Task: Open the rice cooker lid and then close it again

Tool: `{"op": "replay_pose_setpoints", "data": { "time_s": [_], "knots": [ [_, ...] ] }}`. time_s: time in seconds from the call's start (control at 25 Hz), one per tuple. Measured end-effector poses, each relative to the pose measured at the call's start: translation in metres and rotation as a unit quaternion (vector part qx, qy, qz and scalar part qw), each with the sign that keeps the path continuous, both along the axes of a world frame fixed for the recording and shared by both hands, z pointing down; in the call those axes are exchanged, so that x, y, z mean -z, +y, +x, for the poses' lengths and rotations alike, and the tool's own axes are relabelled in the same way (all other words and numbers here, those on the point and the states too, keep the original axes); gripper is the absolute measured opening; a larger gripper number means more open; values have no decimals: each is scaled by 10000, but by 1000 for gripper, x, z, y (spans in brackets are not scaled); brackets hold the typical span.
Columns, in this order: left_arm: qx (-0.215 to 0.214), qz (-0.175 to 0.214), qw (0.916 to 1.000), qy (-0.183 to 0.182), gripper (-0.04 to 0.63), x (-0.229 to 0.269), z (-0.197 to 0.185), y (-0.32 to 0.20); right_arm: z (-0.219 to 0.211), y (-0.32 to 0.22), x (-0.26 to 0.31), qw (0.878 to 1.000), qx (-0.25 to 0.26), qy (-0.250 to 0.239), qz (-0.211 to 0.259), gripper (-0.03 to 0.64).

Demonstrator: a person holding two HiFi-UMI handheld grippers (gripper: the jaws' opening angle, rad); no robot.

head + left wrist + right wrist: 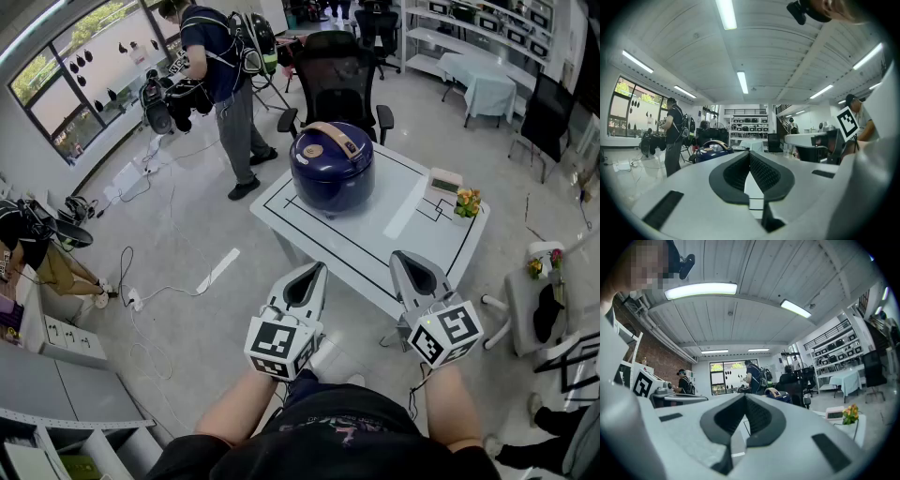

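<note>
A dark blue rice cooker (332,166) with a tan handle stands on the far left part of the white table (375,234), its lid down. The left gripper view shows the rice cooker (711,150) small and far off, and the right gripper view shows the rice cooker (777,394) just past the jaws. My left gripper (320,268) is shut and held level off the table's near edge. My right gripper (397,256) is shut too, over the near edge. Neither touches the cooker and nothing is between the jaws.
A small white box (444,181) and a pot of flowers (466,202) sit at the table's right end. A black office chair (337,66) stands behind the table. A person with a backpack (223,75) stands at the back left. Cables (141,291) run over the floor.
</note>
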State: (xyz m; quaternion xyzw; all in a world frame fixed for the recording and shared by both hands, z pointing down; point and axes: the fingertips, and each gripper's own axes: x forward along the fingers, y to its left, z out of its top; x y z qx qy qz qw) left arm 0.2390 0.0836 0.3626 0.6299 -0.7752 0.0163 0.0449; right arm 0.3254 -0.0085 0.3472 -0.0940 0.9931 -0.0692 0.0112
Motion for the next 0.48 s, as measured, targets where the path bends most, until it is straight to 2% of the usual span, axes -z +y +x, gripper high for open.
{"op": "replay_pose_setpoints", "data": {
  "time_s": [0.48],
  "knots": [
    [-61,-61,10000,36,3,-5,-34,-7,-27,-6,-3,9998,-138,-44,-144,2]
  ]
}}
